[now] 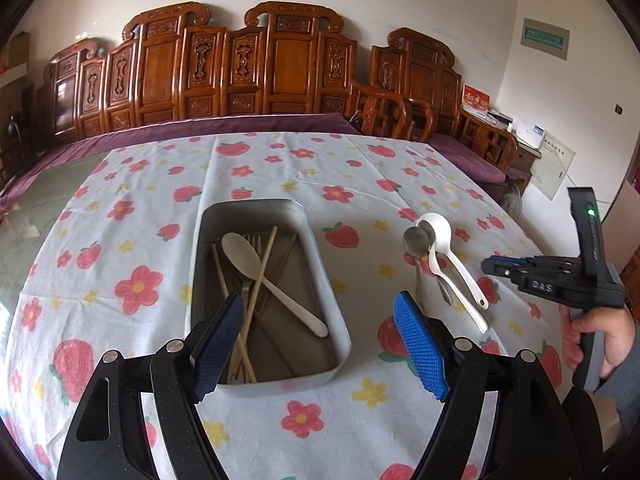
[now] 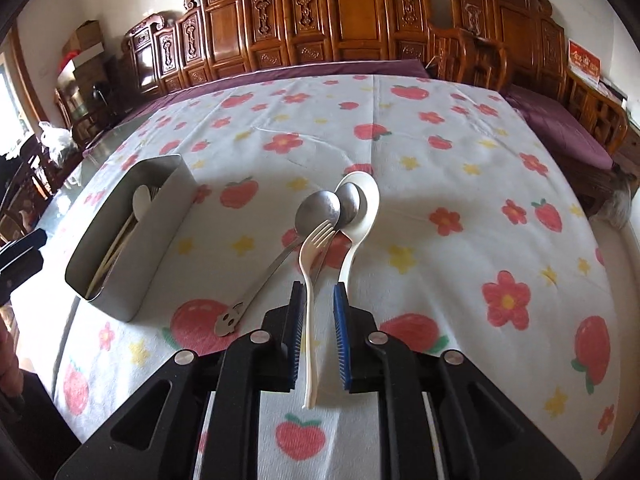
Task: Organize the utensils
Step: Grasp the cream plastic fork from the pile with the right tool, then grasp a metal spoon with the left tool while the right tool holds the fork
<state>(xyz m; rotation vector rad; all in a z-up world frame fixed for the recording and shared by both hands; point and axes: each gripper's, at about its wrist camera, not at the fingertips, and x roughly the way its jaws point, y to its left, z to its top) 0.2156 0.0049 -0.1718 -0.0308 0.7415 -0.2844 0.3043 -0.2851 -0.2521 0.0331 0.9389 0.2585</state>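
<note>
Right wrist view: the right gripper [image 2: 319,287] has its jaws slightly parted with a white plastic fork [image 2: 309,320] running lengthwise between them. The fork's handle lies against the pad on the picture's left, and a visible gap separates it from the blue pad [image 2: 342,336] on the other side, so it is not clamped. The fork's tines point away from the camera and overlap the loose utensils beyond: two metal spoons [image 2: 320,208] and a white spoon [image 2: 366,200], lying together on the strawberry-and-flower tablecloth [image 2: 460,160]. Whether the fork rests on them cannot be told. A metal tray [image 2: 160,216] stands well apart to the picture's left, with pale utensils inside. Left wrist view: the left gripper [image 1: 320,300] hangs with its jaws spread wide and nothing between them, above the near end of the same tray [image 1: 320,248]. Inside the tray lie a cream spoon [image 1: 256,272], chopsticks [image 1: 264,256] and a metal fork [image 1: 252,240], crossed over one another. At the right edge a hand [image 1: 592,332] grips the other tool, whose body carries the raised lettering "DAS" [image 1: 542,286] and a lit green lamp [image 1: 591,212]. Beyond the table stands a carved wooden bench [image 1: 240,68]. A red card [image 1: 476,98] and a green wall panel [image 1: 546,38] carry writing too small to read.
</note>
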